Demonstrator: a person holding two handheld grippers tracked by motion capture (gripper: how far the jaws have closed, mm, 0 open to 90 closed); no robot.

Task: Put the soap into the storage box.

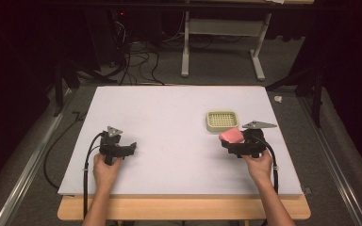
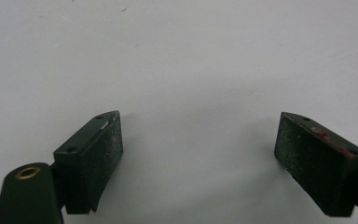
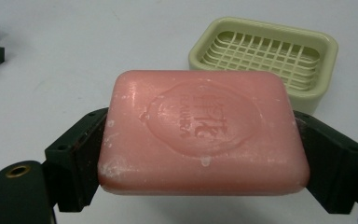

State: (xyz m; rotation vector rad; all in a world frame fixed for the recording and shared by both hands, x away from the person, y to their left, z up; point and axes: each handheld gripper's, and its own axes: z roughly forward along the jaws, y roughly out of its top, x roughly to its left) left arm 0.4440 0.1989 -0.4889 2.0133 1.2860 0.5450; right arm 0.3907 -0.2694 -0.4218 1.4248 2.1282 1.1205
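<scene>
Light falls from overhead onto the white counter [image 1: 169,127], which shows bright and even while the room around it sinks into near black, the floor behind dim. The high view is soft and a little grainy. In the left gripper view the jaws cast faint, diffuse shadows on the surface. In the right gripper view the pink soap bar [image 3: 203,133] is sharp with a mild sheen; the soap dish [image 3: 265,56] behind is slightly soft

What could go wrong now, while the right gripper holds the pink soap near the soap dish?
1. The right gripper grips the pink soap only by its two short ends; the smooth bar might slip out.
2. The soap dish is light-looking and close ahead; a low approach could push it across the table.
</scene>
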